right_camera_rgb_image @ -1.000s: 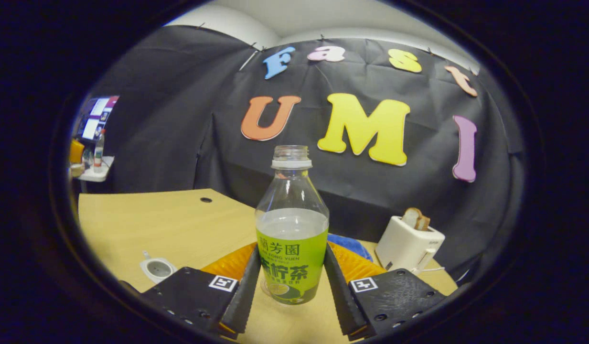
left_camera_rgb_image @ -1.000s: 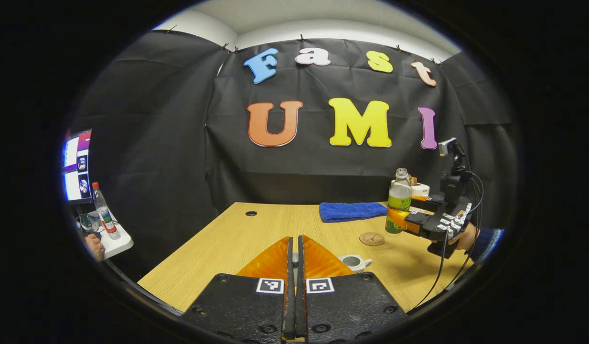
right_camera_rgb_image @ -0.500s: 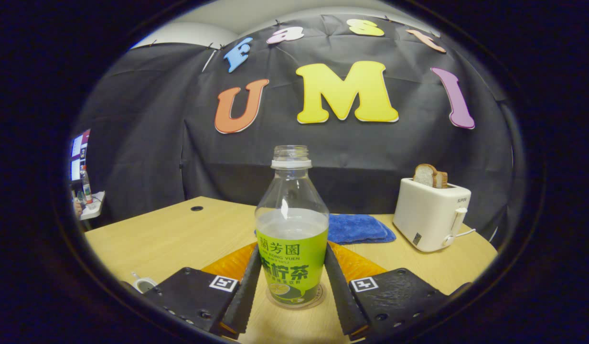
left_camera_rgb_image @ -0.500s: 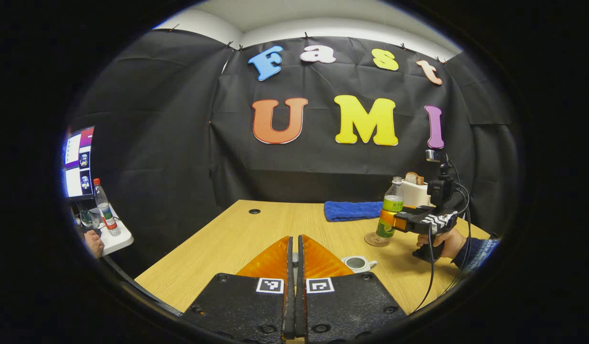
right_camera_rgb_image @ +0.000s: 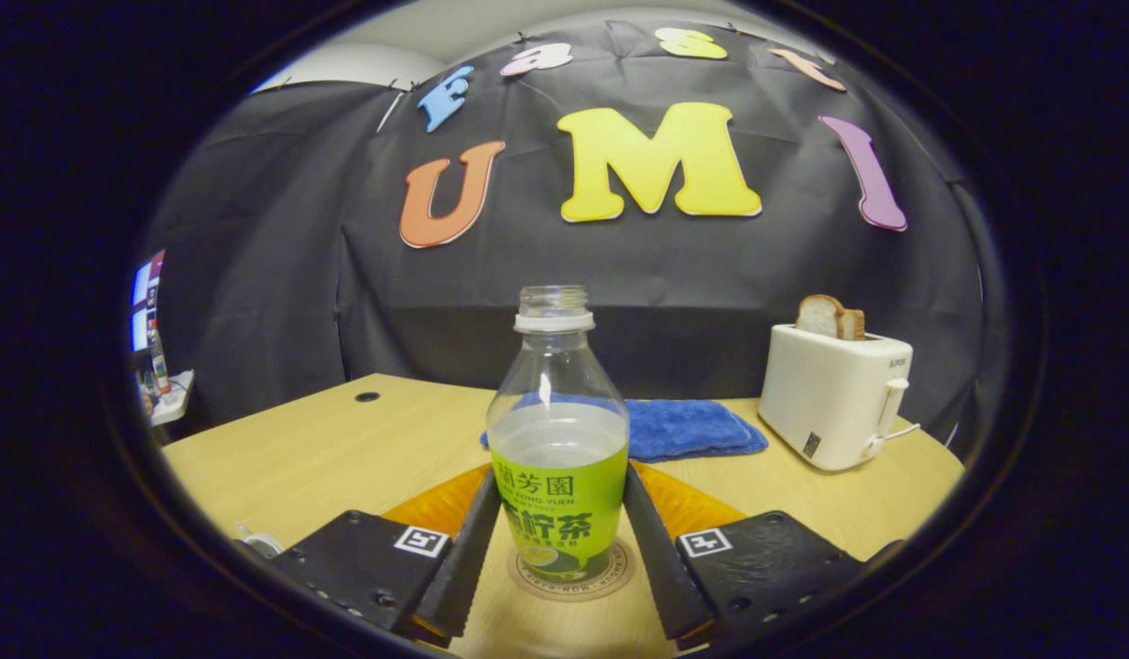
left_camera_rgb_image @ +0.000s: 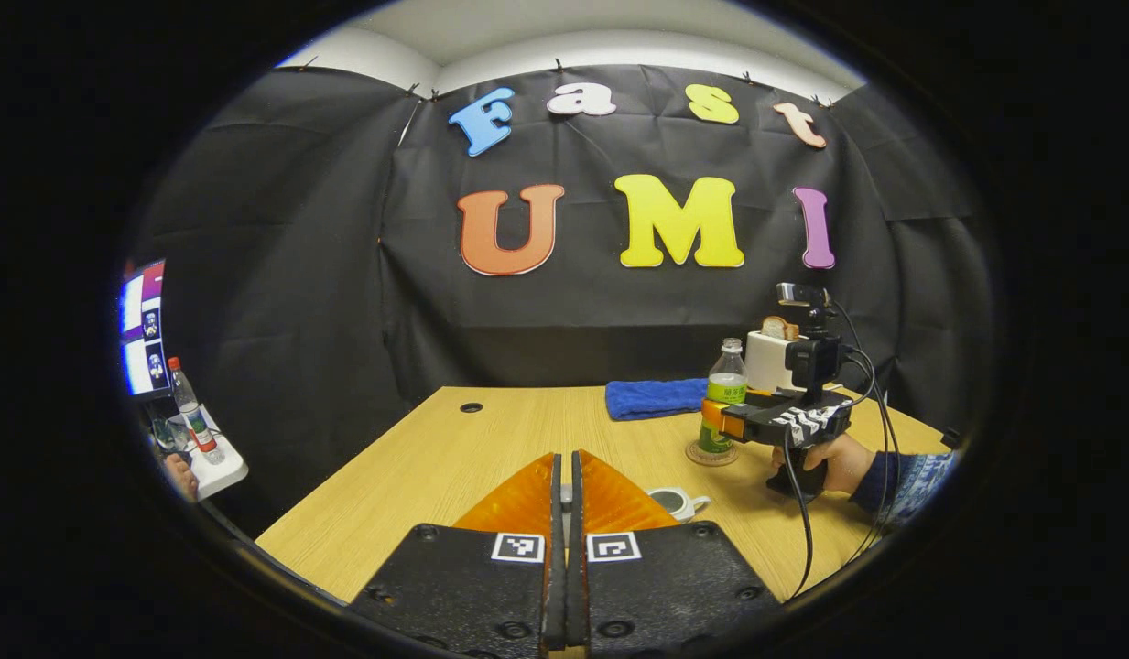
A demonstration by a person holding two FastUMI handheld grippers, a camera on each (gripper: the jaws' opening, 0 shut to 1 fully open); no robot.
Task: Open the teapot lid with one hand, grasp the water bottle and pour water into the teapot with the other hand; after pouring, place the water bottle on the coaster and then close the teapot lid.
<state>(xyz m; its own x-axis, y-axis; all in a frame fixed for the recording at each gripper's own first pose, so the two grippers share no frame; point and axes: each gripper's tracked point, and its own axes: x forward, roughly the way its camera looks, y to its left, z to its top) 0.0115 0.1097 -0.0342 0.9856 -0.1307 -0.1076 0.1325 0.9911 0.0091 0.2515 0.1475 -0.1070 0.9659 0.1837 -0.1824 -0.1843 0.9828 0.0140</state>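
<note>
Water bottle (right_camera_rgb_image: 558, 458): uncapped, clear liquid to about half height, upright on the round coaster (right_camera_rgb_image: 571, 575) near the surface's (right_camera_rgb_image: 344, 448) right side; a second ago it hung above the surface, now it is set down. Right tool (right_camera_rgb_image: 557, 558): fingers flank the bottle's label, contact cannot be told. Teapot (left_camera_rgb_image: 676, 502): white, lid off, dark open mouth, near left of coaster. Left tool (left_camera_rgb_image: 564, 549): fingers closed together; anything held cannot be told. Beyond: blue cloth (right_camera_rgb_image: 688, 426), toaster (right_camera_rgb_image: 839, 394) holding bread.
</note>
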